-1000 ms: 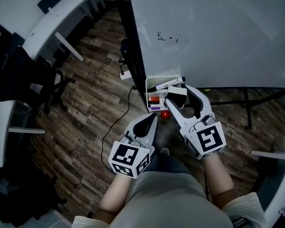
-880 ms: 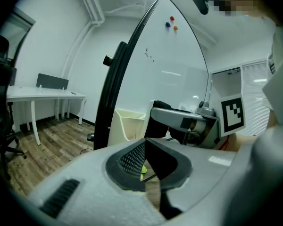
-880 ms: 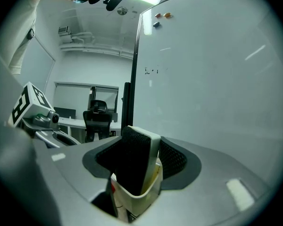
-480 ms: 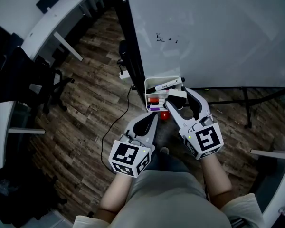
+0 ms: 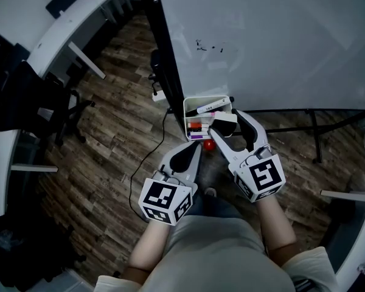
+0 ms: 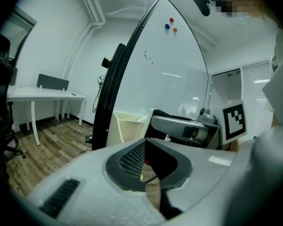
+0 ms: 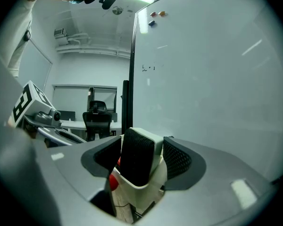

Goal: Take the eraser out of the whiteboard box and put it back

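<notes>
Two grippers sat low before the large white whiteboard (image 5: 280, 35). Your right gripper (image 5: 225, 121) had its jaws just opening around the block eraser with black felt and a white back (image 7: 137, 159). The eraser stood upright in the small white plastic box (image 5: 186, 115) at the board's lower edge. A gap showed beside the felt, so the jaws were loose, not clamped. The eraser seemed returned. Your left gripper (image 5: 196, 148) waited nearby, jaws closed together on nothing.
</notes>
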### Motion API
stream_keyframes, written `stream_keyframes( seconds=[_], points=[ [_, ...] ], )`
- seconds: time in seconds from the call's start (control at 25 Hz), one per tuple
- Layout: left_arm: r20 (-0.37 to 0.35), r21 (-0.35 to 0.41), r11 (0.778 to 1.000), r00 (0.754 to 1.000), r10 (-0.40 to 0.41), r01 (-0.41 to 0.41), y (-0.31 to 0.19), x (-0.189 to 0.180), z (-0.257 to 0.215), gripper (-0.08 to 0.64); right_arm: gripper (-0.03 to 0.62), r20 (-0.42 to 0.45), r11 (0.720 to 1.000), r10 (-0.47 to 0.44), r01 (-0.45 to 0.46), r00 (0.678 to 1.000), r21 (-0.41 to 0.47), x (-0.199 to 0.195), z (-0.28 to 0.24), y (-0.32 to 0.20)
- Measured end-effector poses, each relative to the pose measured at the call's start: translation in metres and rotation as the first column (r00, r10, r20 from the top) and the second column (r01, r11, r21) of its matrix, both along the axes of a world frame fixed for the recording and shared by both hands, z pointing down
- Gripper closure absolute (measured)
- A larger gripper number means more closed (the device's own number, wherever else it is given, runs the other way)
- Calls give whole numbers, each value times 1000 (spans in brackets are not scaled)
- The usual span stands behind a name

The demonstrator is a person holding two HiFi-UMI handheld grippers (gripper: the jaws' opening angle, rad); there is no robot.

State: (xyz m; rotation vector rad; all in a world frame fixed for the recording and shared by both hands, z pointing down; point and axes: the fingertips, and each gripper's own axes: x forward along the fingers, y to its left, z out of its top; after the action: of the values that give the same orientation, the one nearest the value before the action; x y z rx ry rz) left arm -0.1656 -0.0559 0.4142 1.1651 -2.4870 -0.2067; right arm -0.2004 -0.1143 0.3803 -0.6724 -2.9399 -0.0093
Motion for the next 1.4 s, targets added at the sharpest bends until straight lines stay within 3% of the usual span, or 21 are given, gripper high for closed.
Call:
stream_keyframes(
  seconds=[1.4],
  points=[
    [54, 27, 1000, 999, -3, 1, 2, 55, -18, 555, 327, 55, 999, 44, -44, 998, 1, 87, -28, -7]
  ],
)
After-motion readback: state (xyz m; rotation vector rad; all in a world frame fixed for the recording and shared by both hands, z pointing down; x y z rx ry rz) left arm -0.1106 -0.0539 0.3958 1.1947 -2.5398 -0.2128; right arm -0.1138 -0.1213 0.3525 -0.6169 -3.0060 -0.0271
